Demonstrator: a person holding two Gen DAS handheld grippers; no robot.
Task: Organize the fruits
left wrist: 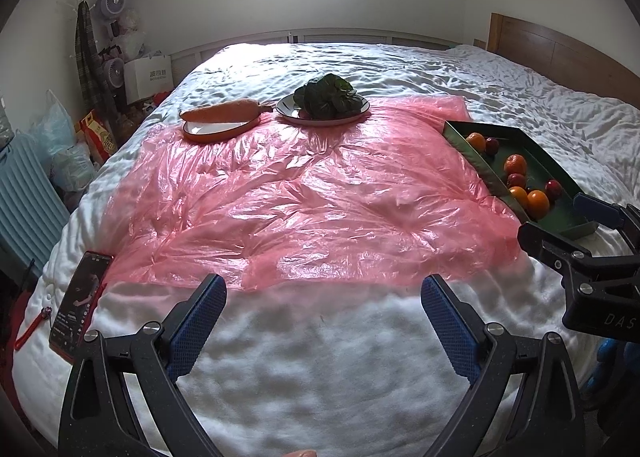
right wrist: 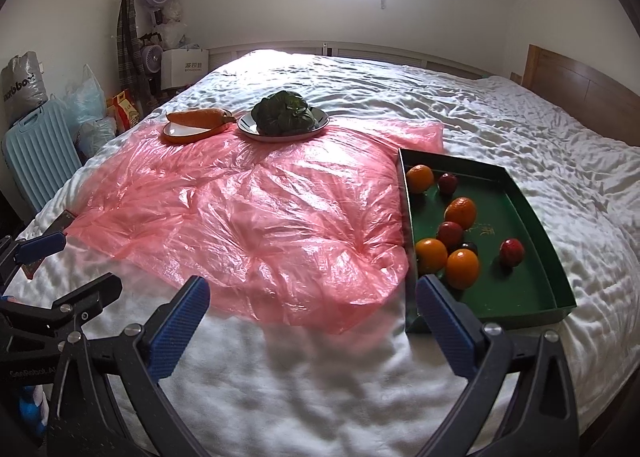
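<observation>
A green tray [right wrist: 540,257] lies on the bed at the right and holds several oranges [right wrist: 462,268] and red fruits [right wrist: 512,252]; it also shows in the left wrist view [left wrist: 560,213]. My right gripper [right wrist: 312,297] is open and empty, low over the white bedding, its right finger next to the tray's near left corner. My left gripper [left wrist: 324,297] is open and empty over the bedding near the front edge of the pink plastic sheet [left wrist: 304,197]. The right gripper also shows at the right of the left wrist view [left wrist: 560,225].
At the back of the sheet, an orange plate [left wrist: 218,129] carries a carrot [left wrist: 220,112] and a white plate [left wrist: 320,117] carries leafy greens [left wrist: 328,95]. A phone [left wrist: 80,301] lies at the bed's left edge. Bags, fans and a box stand beyond the bed's left side.
</observation>
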